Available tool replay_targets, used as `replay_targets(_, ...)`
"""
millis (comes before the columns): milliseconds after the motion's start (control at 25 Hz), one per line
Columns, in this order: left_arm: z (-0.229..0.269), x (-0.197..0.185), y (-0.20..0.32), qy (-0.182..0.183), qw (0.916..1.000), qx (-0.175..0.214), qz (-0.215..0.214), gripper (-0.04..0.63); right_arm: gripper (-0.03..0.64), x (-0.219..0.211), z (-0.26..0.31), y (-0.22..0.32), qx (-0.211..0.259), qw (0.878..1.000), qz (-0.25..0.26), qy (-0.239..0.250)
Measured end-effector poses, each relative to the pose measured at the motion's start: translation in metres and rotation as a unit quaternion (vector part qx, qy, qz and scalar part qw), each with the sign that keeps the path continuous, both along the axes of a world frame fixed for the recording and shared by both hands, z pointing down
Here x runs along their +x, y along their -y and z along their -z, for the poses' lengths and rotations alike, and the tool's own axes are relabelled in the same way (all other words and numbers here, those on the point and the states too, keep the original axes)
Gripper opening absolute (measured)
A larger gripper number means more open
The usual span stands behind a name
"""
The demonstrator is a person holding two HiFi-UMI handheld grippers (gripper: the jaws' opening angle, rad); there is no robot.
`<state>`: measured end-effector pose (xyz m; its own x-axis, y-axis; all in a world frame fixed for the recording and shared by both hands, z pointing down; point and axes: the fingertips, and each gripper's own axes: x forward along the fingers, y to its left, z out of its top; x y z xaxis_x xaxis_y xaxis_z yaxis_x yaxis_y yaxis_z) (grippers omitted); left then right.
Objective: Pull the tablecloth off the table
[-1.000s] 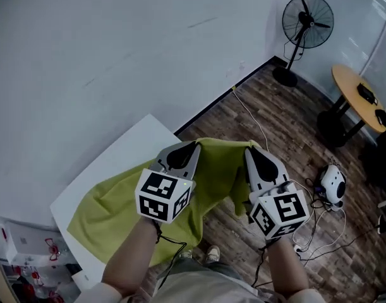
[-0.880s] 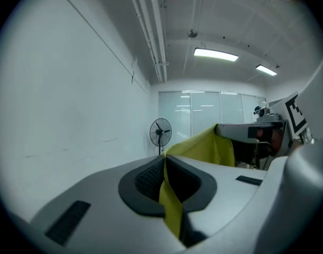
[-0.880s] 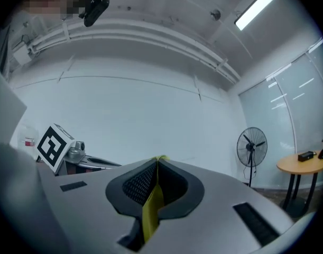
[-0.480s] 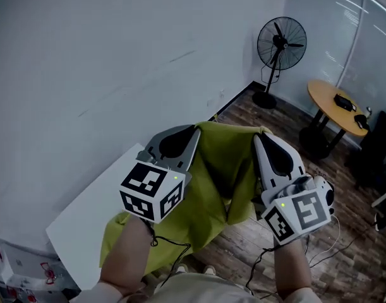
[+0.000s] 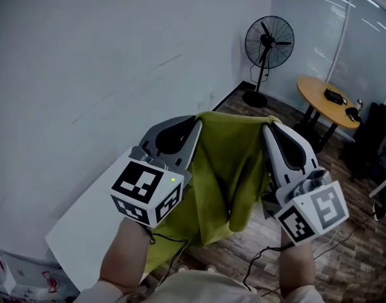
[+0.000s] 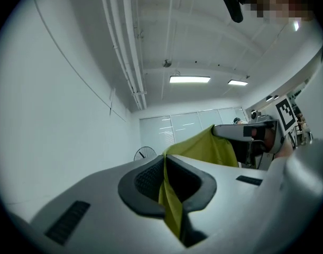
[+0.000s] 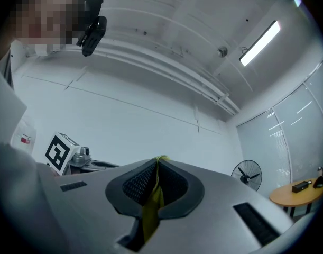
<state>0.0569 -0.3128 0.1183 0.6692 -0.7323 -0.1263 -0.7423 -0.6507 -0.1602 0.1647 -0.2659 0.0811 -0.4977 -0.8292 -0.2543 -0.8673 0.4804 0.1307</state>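
The yellow-green tablecloth (image 5: 227, 169) hangs in the air, stretched between my two raised grippers, and its lower end trails down toward the near edge of the white table (image 5: 85, 223). In the head view my left gripper (image 5: 196, 120) is shut on the cloth's left upper corner. My right gripper (image 5: 267, 126) is shut on the right upper corner. The left gripper view shows a fold of cloth (image 6: 169, 200) pinched between the left gripper's (image 6: 165, 160) jaws. In the right gripper view a thin strip of cloth (image 7: 152, 202) is clamped in the right gripper (image 7: 157, 162).
A standing fan (image 5: 268, 43) is by the far wall. A round wooden table (image 5: 325, 100) with small items and a dark chair (image 5: 369, 137) stand at the right. Cables lie on the wood floor (image 5: 350, 238). The white wall fills the left.
Both grippers have risen and moved back with the cloth held taut between them. More cloth has lifted off the white table, which now shows mostly bare.
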Motion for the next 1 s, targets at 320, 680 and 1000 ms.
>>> replay_targets(320, -0.062, 0.001, -0.004, 0.037, 0.9983, -0.044, -0.002, 0.026, 0.031, 0.0, -0.059, 0.0, -0.057, 0.998, -0.006, -0.026)
replay_targets(680, -0.139, -0.014, -0.013, 0.062, 0.9931, -0.099, 0.004, 0.026, 0.032, -0.012, -0.14, -0.002, -0.137, 0.99, 0.012, -0.037)
replay_targets(1000, -0.2, -0.03, -0.021, 0.078, 0.9857, -0.149, 0.007, 0.026, 0.032, -0.028, -0.2, -0.007, -0.193, 0.98, 0.029, -0.025)
